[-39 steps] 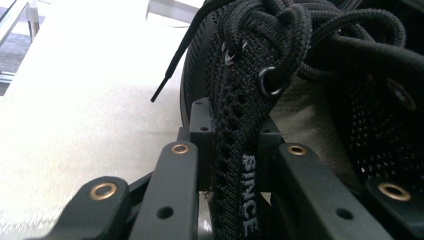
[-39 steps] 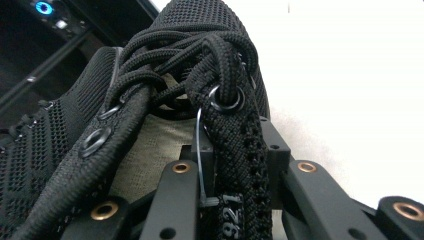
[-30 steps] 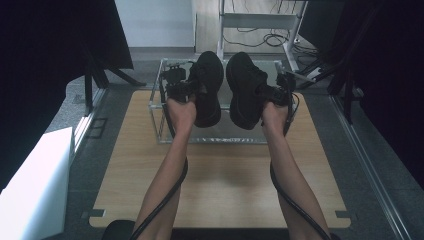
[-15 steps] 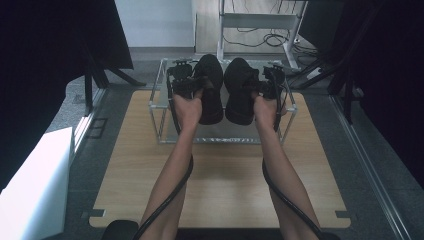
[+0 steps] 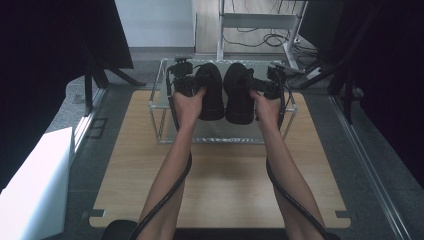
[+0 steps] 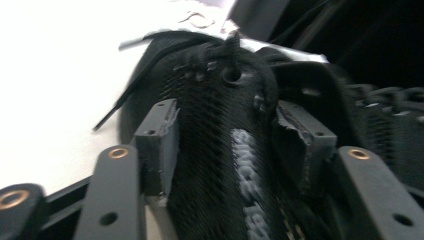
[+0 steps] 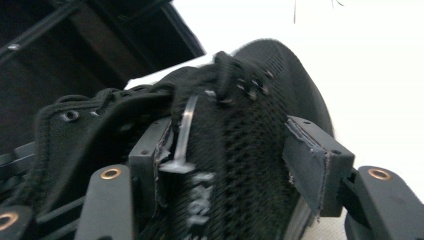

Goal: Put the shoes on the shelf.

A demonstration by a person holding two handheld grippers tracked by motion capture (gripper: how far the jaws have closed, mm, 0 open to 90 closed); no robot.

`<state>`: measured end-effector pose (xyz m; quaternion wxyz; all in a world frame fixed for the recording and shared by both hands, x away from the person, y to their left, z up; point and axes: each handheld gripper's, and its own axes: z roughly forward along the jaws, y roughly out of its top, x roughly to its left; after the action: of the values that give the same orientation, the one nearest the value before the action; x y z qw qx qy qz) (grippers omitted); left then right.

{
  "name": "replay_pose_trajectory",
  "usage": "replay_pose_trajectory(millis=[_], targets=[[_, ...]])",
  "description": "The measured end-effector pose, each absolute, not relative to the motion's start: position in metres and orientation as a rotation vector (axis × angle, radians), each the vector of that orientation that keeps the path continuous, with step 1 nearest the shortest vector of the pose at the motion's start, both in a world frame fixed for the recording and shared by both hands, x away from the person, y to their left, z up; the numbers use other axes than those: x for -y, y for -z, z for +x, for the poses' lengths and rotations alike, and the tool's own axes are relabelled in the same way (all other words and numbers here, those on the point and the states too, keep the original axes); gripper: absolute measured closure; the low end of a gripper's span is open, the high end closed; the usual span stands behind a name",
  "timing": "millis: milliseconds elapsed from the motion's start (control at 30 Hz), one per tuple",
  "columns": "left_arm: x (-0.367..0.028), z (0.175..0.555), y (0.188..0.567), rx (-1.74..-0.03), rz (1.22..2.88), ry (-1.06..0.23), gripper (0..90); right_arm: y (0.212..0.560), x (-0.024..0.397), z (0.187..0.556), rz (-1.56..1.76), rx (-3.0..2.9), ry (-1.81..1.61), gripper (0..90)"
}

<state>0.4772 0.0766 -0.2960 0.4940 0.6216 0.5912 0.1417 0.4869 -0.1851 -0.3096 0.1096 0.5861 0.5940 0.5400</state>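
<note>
Two black mesh shoes lie side by side on top of a clear shelf rack [image 5: 159, 107]. My left gripper [image 5: 194, 87] reaches the left shoe [image 5: 212, 95] from its left. My right gripper [image 5: 264, 89] reaches the right shoe [image 5: 239, 97] from its right. In the left gripper view the left gripper [image 6: 227, 145] straddles the left shoe's lettered mesh part [image 6: 220, 165], its jaws just opened and the right pad [image 6: 300, 145] off the fabric. The right gripper [image 7: 232, 155] has also just opened around the right shoe [image 7: 240, 165], with its right pad [image 7: 312, 160] clear of the mesh.
The rack stands at the far end of a wooden table top [image 5: 220, 190]. A white box [image 5: 35, 190] sits at the left, off the table. Dark stands and curtains flank both sides, and a metal frame with cables [image 5: 255, 22] rises behind the rack.
The two shoes have drawn a little closer together and sit lower on the rack top. The hands have barely shifted.
</note>
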Motion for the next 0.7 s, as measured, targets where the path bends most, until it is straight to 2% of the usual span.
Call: replay_pose_trajectory(millis=[367, 567, 700], targets=[[-0.107, 0.443, 0.282, -1.263, 1.530, -0.355, 43.8, 0.295, 0.214, 0.460, 1.553, -1.791, -1.749, 48.2], [-0.119, 0.415, 0.284, -1.180, 1.570, -0.354, 49.7, 0.303, 0.237, 0.441, 1.502, -1.806, -1.825, 61.1], [-0.125, 0.396, 0.294, -1.126, 1.612, -0.358, 56.5, 0.311, 0.250, 0.421, 1.449, -1.840, -1.846, 72.8]])
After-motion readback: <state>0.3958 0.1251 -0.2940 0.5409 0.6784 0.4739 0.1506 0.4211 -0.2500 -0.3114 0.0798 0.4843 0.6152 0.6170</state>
